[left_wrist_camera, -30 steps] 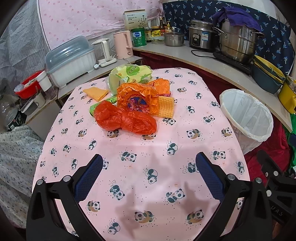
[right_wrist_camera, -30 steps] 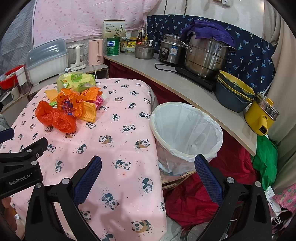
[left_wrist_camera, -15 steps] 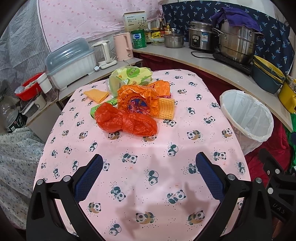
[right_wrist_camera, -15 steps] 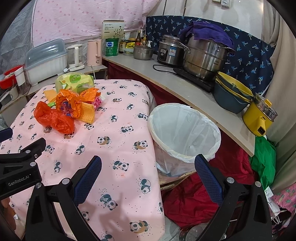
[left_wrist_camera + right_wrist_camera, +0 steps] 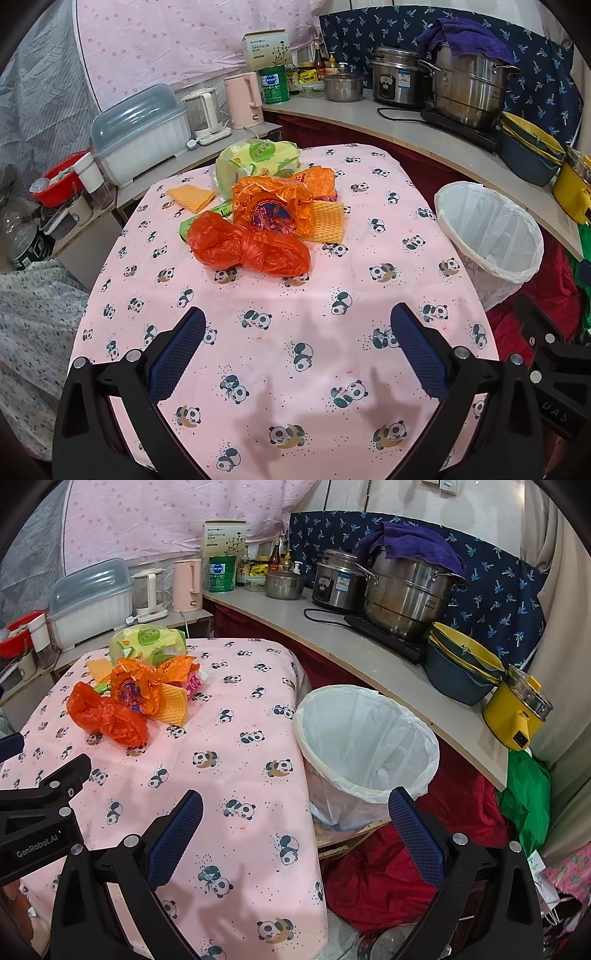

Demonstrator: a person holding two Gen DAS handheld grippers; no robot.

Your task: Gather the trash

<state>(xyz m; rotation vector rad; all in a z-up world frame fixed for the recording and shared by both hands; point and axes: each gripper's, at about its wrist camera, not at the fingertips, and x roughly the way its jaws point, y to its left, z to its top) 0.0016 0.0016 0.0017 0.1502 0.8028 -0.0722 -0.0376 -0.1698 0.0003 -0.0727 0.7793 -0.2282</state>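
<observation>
Both my tongs are hanging spread and empty over the panda tablecloth.

Left view: my left tongs [image 5: 297,347] are gaping above the cloth [image 5: 295,295], well short of the trash pile [image 5: 258,225] lying mid-table; the lined bin [image 5: 491,236] is standing beside the table's right edge.
Right view: my right tongs [image 5: 295,829] are spreading wide over the table's corner, the bin [image 5: 365,738] just ahead, the pile [image 5: 136,698] sitting far left.

Counts by kind. On the table [image 5: 280,354], far half: one red plastic bag [image 5: 247,249]; two orange wrappers [image 5: 271,210]; two yellow waffle cloths [image 5: 327,226]; one green packet [image 5: 258,158]. Right of the table: one lined waste bin [image 5: 491,236]. Far counter: two kettles [image 5: 242,99]; one large steel pot [image 5: 469,94]; one rice cooker [image 5: 395,83].
</observation>
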